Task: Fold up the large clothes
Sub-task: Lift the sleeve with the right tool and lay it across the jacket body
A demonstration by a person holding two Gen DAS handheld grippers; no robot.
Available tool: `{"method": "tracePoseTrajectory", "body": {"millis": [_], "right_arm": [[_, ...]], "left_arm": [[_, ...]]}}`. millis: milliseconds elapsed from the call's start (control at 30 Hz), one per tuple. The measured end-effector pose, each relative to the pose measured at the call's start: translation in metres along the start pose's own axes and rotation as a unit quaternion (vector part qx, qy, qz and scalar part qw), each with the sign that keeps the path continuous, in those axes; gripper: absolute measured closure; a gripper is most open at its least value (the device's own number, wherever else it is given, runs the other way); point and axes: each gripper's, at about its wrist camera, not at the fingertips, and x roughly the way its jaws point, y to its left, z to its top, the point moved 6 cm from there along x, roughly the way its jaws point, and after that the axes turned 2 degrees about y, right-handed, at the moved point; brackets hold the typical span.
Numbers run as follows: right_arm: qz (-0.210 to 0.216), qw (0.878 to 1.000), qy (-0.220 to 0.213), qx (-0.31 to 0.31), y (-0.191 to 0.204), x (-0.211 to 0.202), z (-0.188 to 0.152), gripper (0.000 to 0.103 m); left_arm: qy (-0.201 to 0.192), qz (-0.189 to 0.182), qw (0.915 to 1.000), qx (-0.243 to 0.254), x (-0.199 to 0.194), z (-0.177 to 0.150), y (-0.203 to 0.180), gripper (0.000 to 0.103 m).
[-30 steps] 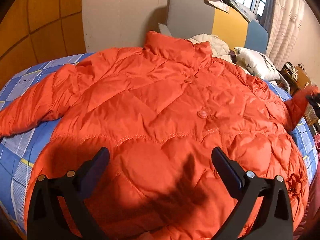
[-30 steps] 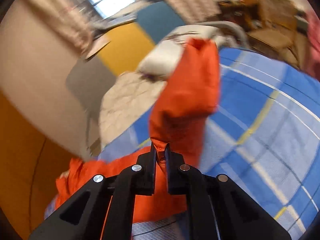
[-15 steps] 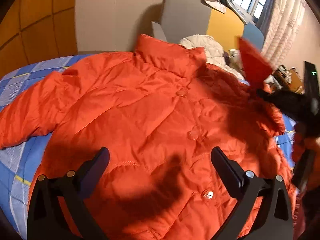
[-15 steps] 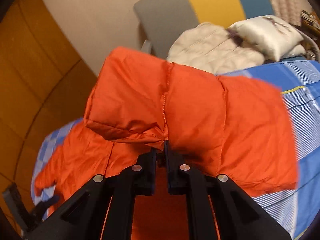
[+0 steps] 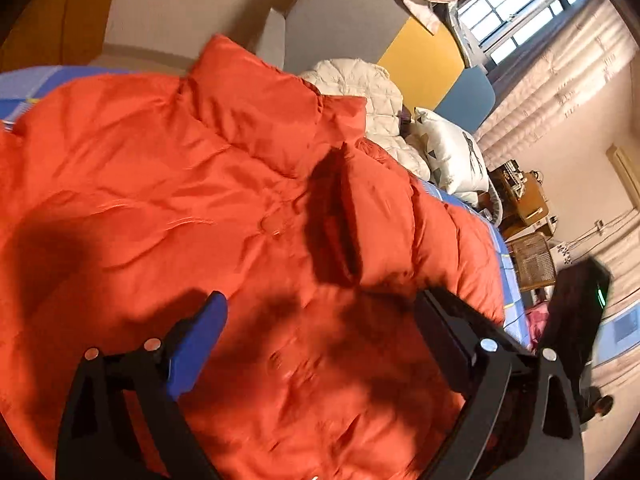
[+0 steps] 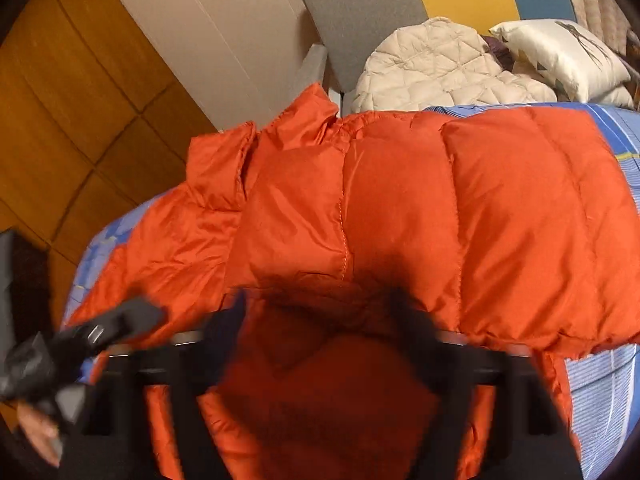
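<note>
An orange puffer jacket (image 5: pixel 168 208) lies front-up on a bed with a blue checked sheet (image 6: pixel 600 384). Its right sleeve (image 6: pixel 460 216) is folded across the chest, and shows in the left wrist view as a raised ridge (image 5: pixel 380 220). My right gripper (image 6: pixel 320 324) hovers at the sleeve's cuff end. Its blurred jaws are opening and no longer pinch the fabric. My left gripper (image 5: pixel 320 320) hangs over the jacket's lower front. Its jaws stand wide and are closing slightly, with only jacket surface below them. The left sleeve is out of view.
A cream quilted jacket (image 6: pixel 432 64) and a white pillow (image 6: pixel 560 52) lie at the head of the bed, against a grey, yellow and blue headboard (image 5: pixel 348 16). Wooden furniture (image 5: pixel 524 204) and curtains stand past the bed's right side.
The right gripper carried the sleeve over the jacket's chest, laid it down and opened. The left gripper moved toward the collar side and tilted; its jaws stayed wide.
</note>
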Motion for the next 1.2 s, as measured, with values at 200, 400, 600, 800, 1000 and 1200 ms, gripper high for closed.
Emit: {"method": "tracePoseTrajectory", "body": {"millis": [200,400,600,800,1000,1200], "right_arm": [[0.052,0.995,-0.026,0.077,-0.028,-0.047,-0.017,0.021],[0.075,0.985,-0.039,0.15,-0.067,-0.069,-0.034,0.021],[0.086,0.973,-0.027,0.211,-0.092,-0.054,-0.041,0.021],[0.094,0.967,-0.045,0.233,-0.094,-0.047,-0.032,0.021],[0.108,0.961,-0.057,0.248,-0.09,-0.044,-0.024,0.021],[0.093,0.963,-0.047,0.247,-0.087,-0.037,-0.028,0.021]], "left_arm": [[0.031,0.005,0.9992,-0.023,0.049,0.013,-0.012,0.01],[0.032,0.024,0.999,-0.022,0.076,0.023,-0.026,0.057],[0.014,-0.002,0.9998,-0.016,0.061,0.035,-0.04,0.098],[-0.029,0.0,0.9996,0.008,0.013,0.049,-0.038,0.099],[-0.053,0.034,0.998,-0.01,-0.026,0.05,0.007,0.099],[-0.048,0.072,0.9957,-0.034,-0.034,0.037,0.057,0.099]]}}
